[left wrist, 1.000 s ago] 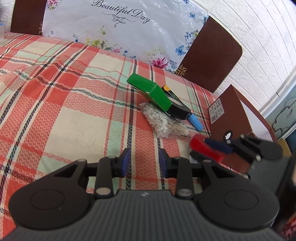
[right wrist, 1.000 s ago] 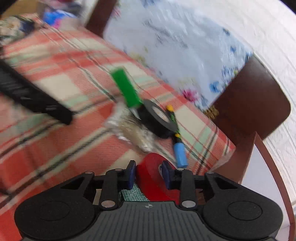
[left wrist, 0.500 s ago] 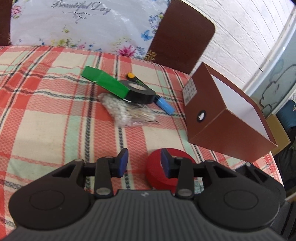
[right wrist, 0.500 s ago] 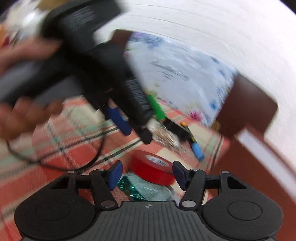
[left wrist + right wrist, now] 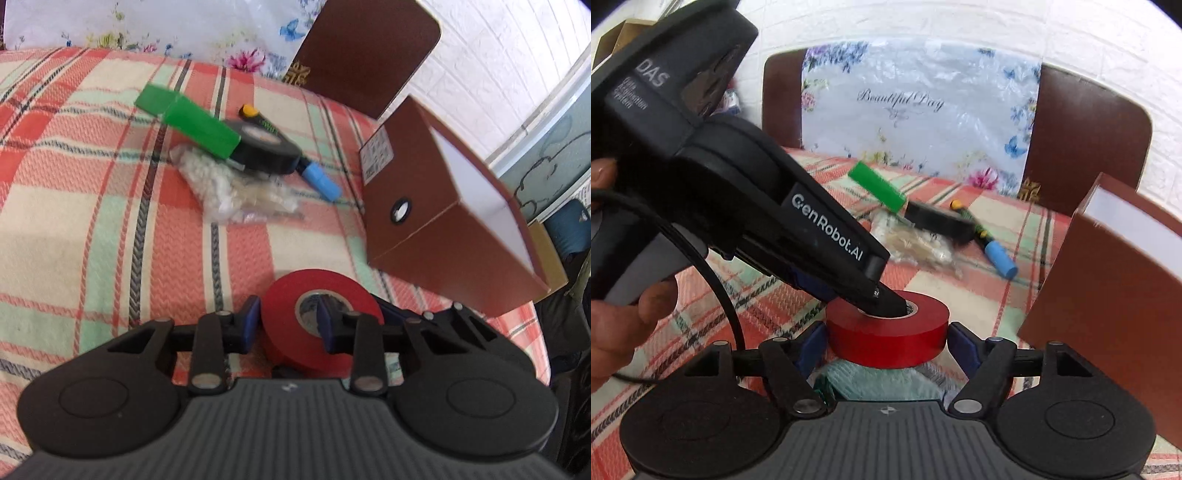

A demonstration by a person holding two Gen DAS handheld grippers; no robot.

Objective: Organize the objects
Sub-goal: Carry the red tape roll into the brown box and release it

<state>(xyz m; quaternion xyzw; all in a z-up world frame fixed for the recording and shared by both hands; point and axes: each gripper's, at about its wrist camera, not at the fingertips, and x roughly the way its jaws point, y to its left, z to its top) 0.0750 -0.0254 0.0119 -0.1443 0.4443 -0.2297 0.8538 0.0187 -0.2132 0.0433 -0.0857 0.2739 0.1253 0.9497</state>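
A red tape roll [image 5: 291,314] [image 5: 886,332] lies on the plaid tablecloth [image 5: 92,221]. My left gripper [image 5: 286,325] is shut on the roll's wall, one finger outside, one in the core hole. In the right wrist view the left gripper's fingertip [image 5: 886,301] dips into the core. My right gripper [image 5: 886,345] is open, its pads standing on either side of the roll, a little apart from it. A brown open box [image 5: 443,229] [image 5: 1115,280] lies on its side to the right.
Farther back lie a green box [image 5: 195,123], a black tape roll [image 5: 266,151], a blue-tipped screwdriver [image 5: 319,181] and a clear bag of small parts [image 5: 229,192]. A teal packet [image 5: 882,380] lies under the red roll. Brown chairs [image 5: 365,51] stand behind the table.
The right gripper let go of the red roll and opened wide. The left gripper swung over to the roll and closed on its wall.
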